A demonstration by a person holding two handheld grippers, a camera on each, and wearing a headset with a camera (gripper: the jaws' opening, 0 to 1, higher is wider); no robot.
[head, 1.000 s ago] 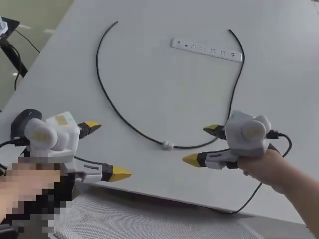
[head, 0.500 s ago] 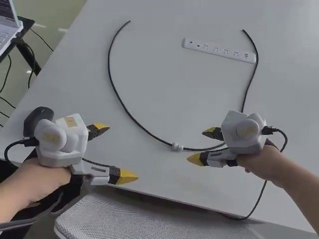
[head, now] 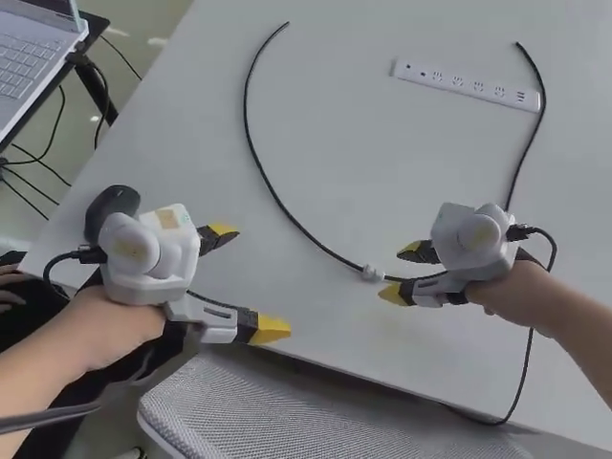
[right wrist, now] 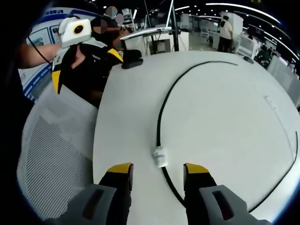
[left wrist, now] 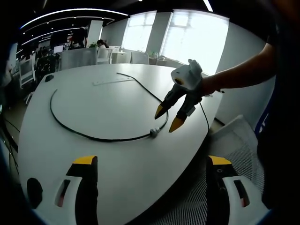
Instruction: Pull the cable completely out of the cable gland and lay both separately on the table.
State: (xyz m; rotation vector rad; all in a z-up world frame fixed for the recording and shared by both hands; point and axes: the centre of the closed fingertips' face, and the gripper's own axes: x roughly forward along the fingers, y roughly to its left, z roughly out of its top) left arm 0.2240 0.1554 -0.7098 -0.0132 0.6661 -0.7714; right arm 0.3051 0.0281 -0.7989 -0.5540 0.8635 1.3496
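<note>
Closer to the cable gland (head: 371,273) than a second ago, the right gripper (head: 400,273) has its lower tip just beside the white fitting. In the head view its jaws stand partly open and hold nothing. The gland is still threaded on the black cable (head: 277,196), which lies in a wide curve across the white counter (head: 382,163). A white power strip (head: 469,85) lies at the far side. The left gripper (head: 249,280) hovers at the counter's near edge, well apart from the gland, with its jaws wide open and empty. A laptop (head: 29,48) sits off the counter's left side, and a mesh chair (head: 287,421) shows below the near edge.

From the left gripper view, that gripper's own jaws (left wrist: 151,161) are spread wide over the bare counter. The gland (left wrist: 153,133) lies ahead on the cable (left wrist: 84,134), and the right gripper (left wrist: 167,120) is poised just above it with its tips apart.

From the right gripper view, the gland (right wrist: 159,156) lies on the counter just ahead of the open jaws (right wrist: 158,169), roughly centred between the tips, and neither tip touches it. The cable (right wrist: 161,112) runs away from it in an arc. The left gripper (right wrist: 86,68) shows at upper left, beyond the chair (right wrist: 51,154).
</note>
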